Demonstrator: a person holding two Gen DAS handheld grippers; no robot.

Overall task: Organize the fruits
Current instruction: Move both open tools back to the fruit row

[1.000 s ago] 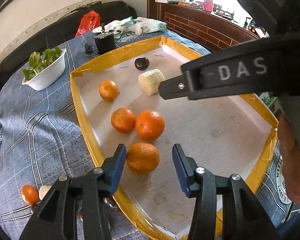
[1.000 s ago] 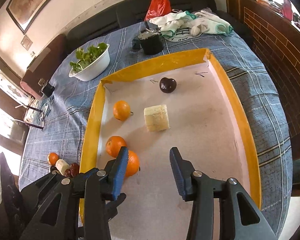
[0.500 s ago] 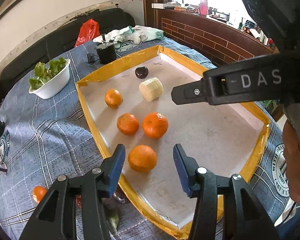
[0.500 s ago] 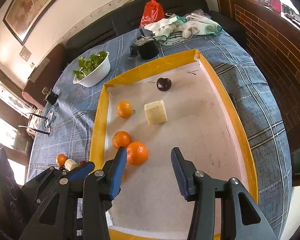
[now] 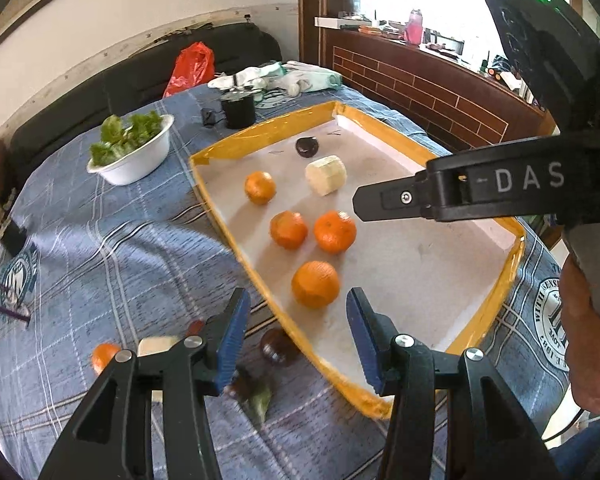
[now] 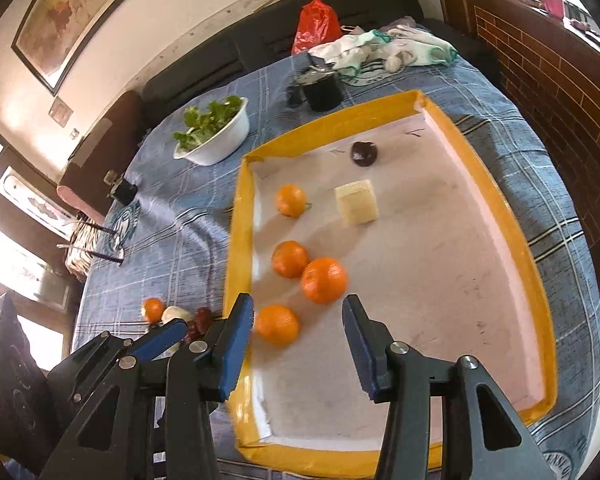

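Observation:
A tray with a yellow rim (image 5: 220, 208) (image 6: 238, 240) holds several oranges, a dark plum (image 5: 307, 146) (image 6: 364, 153) and a pale banana chunk (image 5: 326, 175) (image 6: 357, 203). My left gripper (image 5: 298, 316) hangs open over the tray's near left rim. The nearest orange (image 5: 315, 284) lies just beyond its tips, untouched. My right gripper (image 6: 300, 320) is open too, above the tray's near end. An orange (image 6: 277, 325) lies on the tray below it, beside its left finger. On the cloth left of the tray lie a small orange (image 5: 105, 356) (image 6: 153, 309), a pale piece (image 5: 156, 346) and dark fruits (image 5: 278, 346).
A white bowl of greens (image 5: 132, 152) (image 6: 216, 136) and a black cup (image 5: 239, 108) stand beyond the tray. A red bag (image 6: 316, 26) and crumpled cloths (image 6: 384, 50) lie at the far edge. A brick wall runs along the right. A hand (image 5: 588, 340) holds the right gripper.
Both grippers have drawn back and risen from the tray. The orange that sat between the left fingertips now lies beyond them. Loose fruit left of the tray has come into view.

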